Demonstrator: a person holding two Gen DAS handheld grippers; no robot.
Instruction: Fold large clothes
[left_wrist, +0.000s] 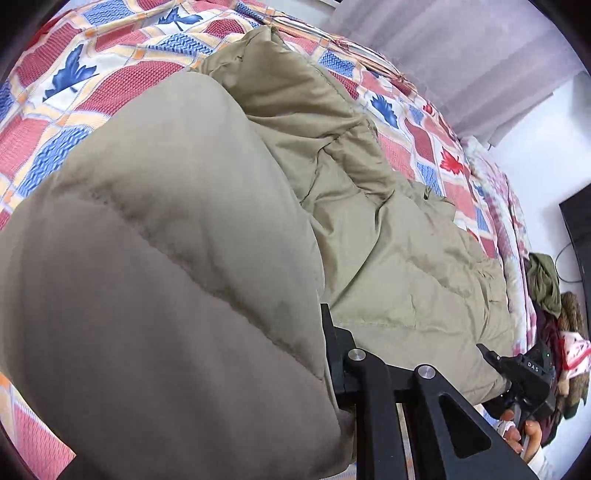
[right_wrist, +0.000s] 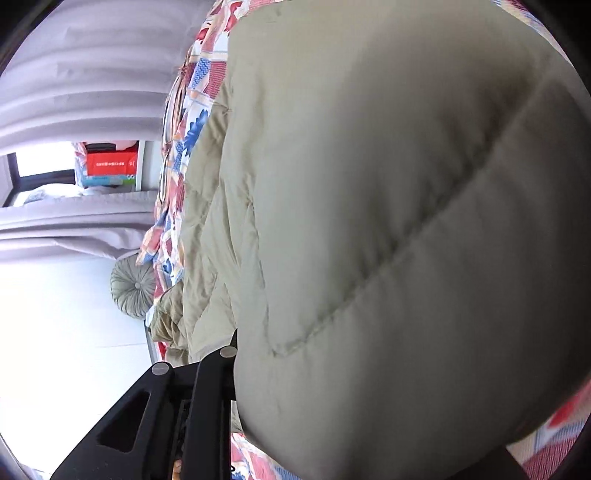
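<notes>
A large beige quilted jacket (left_wrist: 388, 229) lies spread on a bed with a red, blue and white patchwork cover (left_wrist: 110, 85). My left gripper (left_wrist: 327, 325) is shut on a thick puffy fold of the jacket, which bulges up over the left half of the left wrist view and hides one finger. My right gripper (right_wrist: 236, 347) is likewise shut on a padded fold of the jacket (right_wrist: 406, 221), which fills most of the right wrist view. The right gripper (left_wrist: 491, 354) also shows in the left wrist view, at the jacket's hem near the bed's edge, with a hand (left_wrist: 517, 439) behind it.
Grey curtains (left_wrist: 461, 55) hang behind the bed. A heap of other clothes (left_wrist: 554, 302) lies by the bed's right end, near dark furniture (left_wrist: 580, 236). A round grey cushion (right_wrist: 133, 288) sits on the pale floor, and a red box (right_wrist: 110, 162) stands by the window.
</notes>
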